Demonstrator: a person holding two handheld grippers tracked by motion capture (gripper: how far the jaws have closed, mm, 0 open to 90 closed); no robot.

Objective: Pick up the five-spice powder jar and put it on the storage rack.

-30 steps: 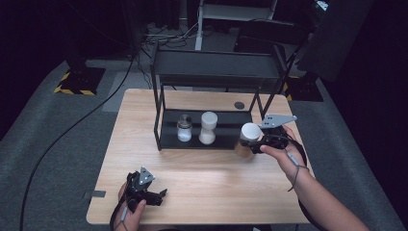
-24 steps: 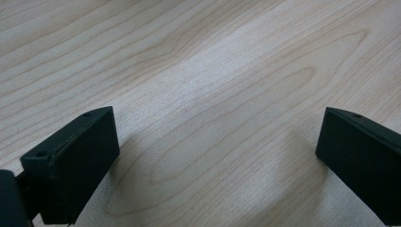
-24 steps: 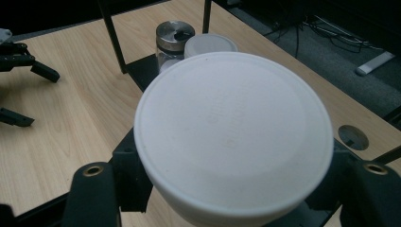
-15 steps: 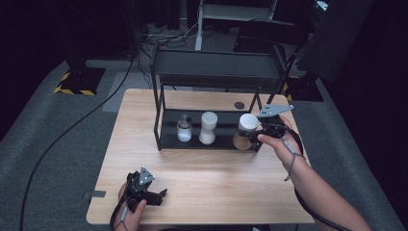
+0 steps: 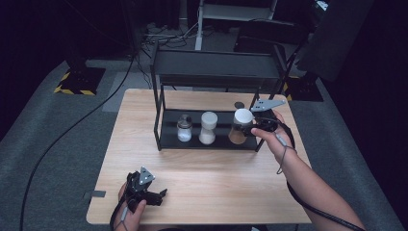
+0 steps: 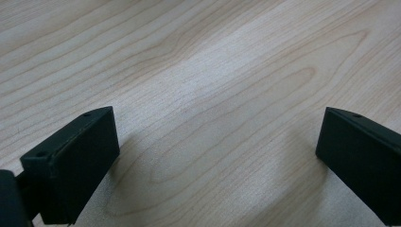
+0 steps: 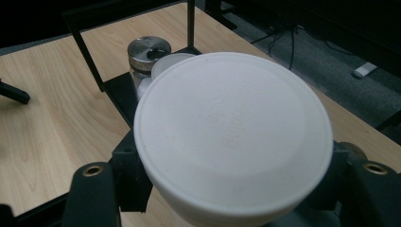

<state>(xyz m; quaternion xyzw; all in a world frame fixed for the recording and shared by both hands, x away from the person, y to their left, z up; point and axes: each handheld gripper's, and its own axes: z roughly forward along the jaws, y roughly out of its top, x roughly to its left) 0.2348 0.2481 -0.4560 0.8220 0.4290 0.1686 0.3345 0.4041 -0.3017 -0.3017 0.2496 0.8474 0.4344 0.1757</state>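
Jar (image 5: 240, 126) with a white lid and brown contents sits gripped in the right tongs (image 5: 248, 129) at the right end of the rack's (image 5: 211, 62) lower shelf in the high view, just beside the middle jar (image 5: 208, 127); a second ago it was held farther right, outside the rack's right post, so it has moved left and inward. A small shaker (image 5: 184, 128) stands to the left of the middle jar. The left tongs (image 5: 161, 195) rest near the front edge of the surface (image 5: 139, 120), unmoved.

Left gripper view: the left tongs (image 6: 215, 156) stand wide open over bare wood, holding nothing.

Right gripper view: the jar's lid (image 7: 234, 135) lies close under the camera, clamped between the right tongs (image 7: 227, 189). Behind it the shaker's metal top (image 7: 149, 51) and the middle jar's lid edge (image 7: 165, 64) line up along the shelf.
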